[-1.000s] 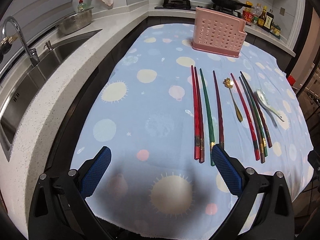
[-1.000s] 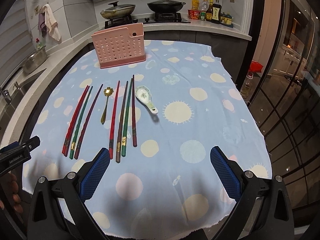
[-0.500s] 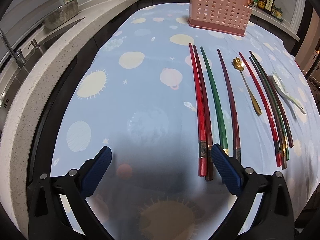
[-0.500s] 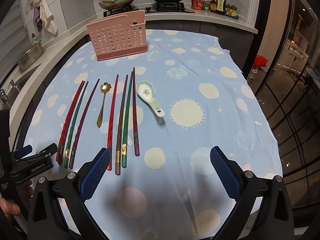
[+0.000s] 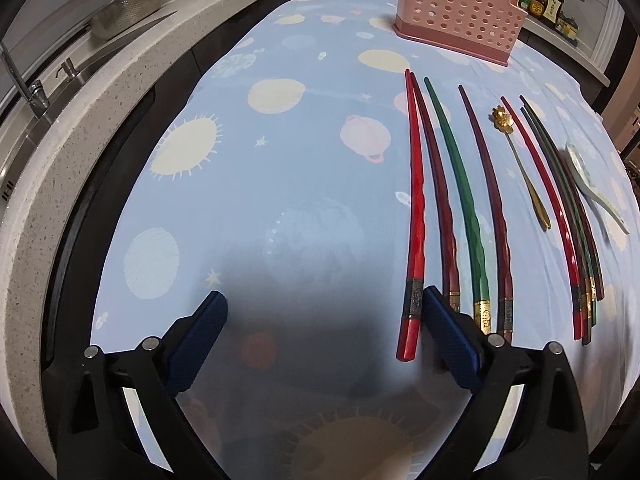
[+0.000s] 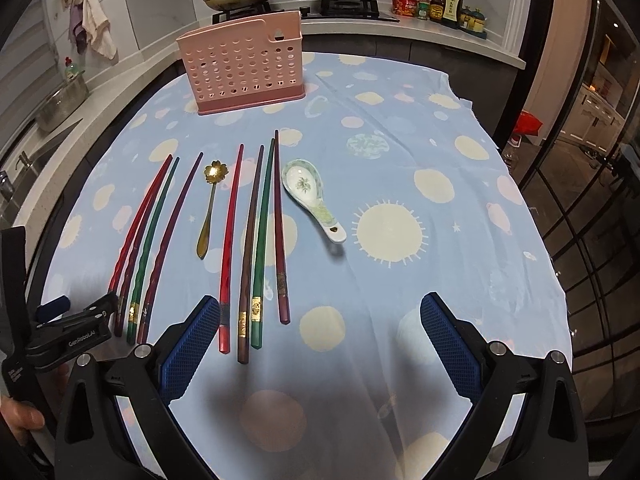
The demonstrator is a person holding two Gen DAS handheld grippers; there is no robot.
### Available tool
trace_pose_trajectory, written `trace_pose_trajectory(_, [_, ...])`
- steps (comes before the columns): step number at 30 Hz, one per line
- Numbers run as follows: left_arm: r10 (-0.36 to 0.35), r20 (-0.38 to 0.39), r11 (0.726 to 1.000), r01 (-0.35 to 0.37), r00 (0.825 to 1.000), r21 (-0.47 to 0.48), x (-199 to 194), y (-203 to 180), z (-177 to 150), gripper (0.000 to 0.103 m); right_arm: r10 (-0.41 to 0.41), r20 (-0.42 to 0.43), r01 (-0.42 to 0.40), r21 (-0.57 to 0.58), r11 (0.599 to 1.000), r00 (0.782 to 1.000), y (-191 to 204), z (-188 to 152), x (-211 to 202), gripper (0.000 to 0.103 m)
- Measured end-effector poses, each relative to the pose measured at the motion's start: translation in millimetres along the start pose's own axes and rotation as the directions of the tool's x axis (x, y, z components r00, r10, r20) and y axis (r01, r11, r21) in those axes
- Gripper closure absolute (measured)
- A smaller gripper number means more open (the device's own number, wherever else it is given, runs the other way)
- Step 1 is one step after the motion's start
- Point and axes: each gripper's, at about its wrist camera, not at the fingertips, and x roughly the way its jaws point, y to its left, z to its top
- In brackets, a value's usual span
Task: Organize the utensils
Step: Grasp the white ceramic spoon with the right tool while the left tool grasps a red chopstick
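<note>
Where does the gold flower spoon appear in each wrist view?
Left wrist: gold flower spoon at upper right, between a dark chopstick and a red one.
Right wrist: left of centre, again between those chopsticks.
Shared landmark: pink utensil holder beyond the row.

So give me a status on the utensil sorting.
Done: nothing; the pink holder shows no utensils. In hand: nothing; the left gripper, jaws closing, frames the red chopstick; the right gripper is open. Left: all eight chopsticks, the gold spoon and the ceramic spoon.
</note>
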Motion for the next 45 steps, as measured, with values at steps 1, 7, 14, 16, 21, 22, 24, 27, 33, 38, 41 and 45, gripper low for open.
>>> trace_pose_trajectory(1, [-0.008, 0.001, 1.000, 0.008, 1.000, 0.002, 0, -1, 1, 0.016, 0.006, 0.002, -0.006, 0.002, 1.000, 1.000, 0, 3, 2, 0.007])
trace_pose_trajectory(7, [-0.071, 0.011, 0.997, 0.070, 0.997, 0.026, -6, -7, 8, 0.051, 0.070, -0.011, -0.069, 0.063, 0.996, 0.997, -14, 28, 26, 0.032])
trace_pose_trajectory(14, [-0.147, -0.004, 0.989, 0.147, 0.989, 0.012, -7, -9, 14, 0.091, 0.148, -0.053, -0.140, 0.131, 0.981, 0.988, -27, 47, 63, 0.071])
trace_pose_trajectory(16, [-0.161, -0.008, 0.987, 0.161, 0.987, 0.008, -6, -9, 14, 0.093, 0.184, -0.058, -0.173, 0.156, 0.973, 0.981, -30, 49, 70, 0.081])
trace_pose_trajectory(21, [-0.155, -0.011, 0.988, 0.155, 0.988, 0.017, -6, -12, 15, 0.093, 0.203, -0.065, -0.190, 0.159, 0.969, 0.977, -29, 54, 83, 0.089])
trace_pose_trajectory(22, [-0.156, -0.013, 0.988, 0.156, 0.988, 0.016, -5, -13, 15, 0.093, 0.206, -0.068, -0.193, 0.161, 0.968, 0.976, -29, 54, 85, 0.090])
trace_pose_trajectory(24, [-0.157, -0.015, 0.987, 0.157, 0.987, 0.013, -5, -12, 16, 0.093, 0.212, -0.078, -0.197, 0.166, 0.966, 0.974, -30, 53, 90, 0.091])
trace_pose_trajectory(27, [-0.156, -0.015, 0.988, 0.156, 0.988, 0.014, -5, -13, 16, 0.093, 0.217, -0.095, -0.198, 0.175, 0.964, 0.972, -32, 50, 97, 0.095])
trace_pose_trajectory(33, [-0.149, -0.007, 0.989, 0.149, 0.989, 0.019, -4, -14, 16, 0.093, 0.236, -0.082, -0.220, 0.169, 0.961, 0.968, -28, 44, 98, 0.092])
trace_pose_trajectory(38, [-0.155, -0.001, 0.988, 0.155, 0.988, 0.011, -4, -13, 15, 0.093, 0.239, -0.084, -0.223, 0.165, 0.961, 0.967, -27, 37, 99, 0.090])
trace_pose_trajectory(41, [-0.164, 0.007, 0.986, 0.164, 0.986, 0.005, -4, -12, 14, 0.093, 0.231, -0.082, -0.217, 0.151, 0.964, 0.969, -26, 33, 96, 0.091])
trace_pose_trajectory(45, [-0.178, 0.026, 0.984, 0.178, 0.984, 0.007, -6, -10, 10, 0.093, 0.223, -0.083, -0.210, 0.142, 0.967, 0.971, -26, 28, 91, 0.094])
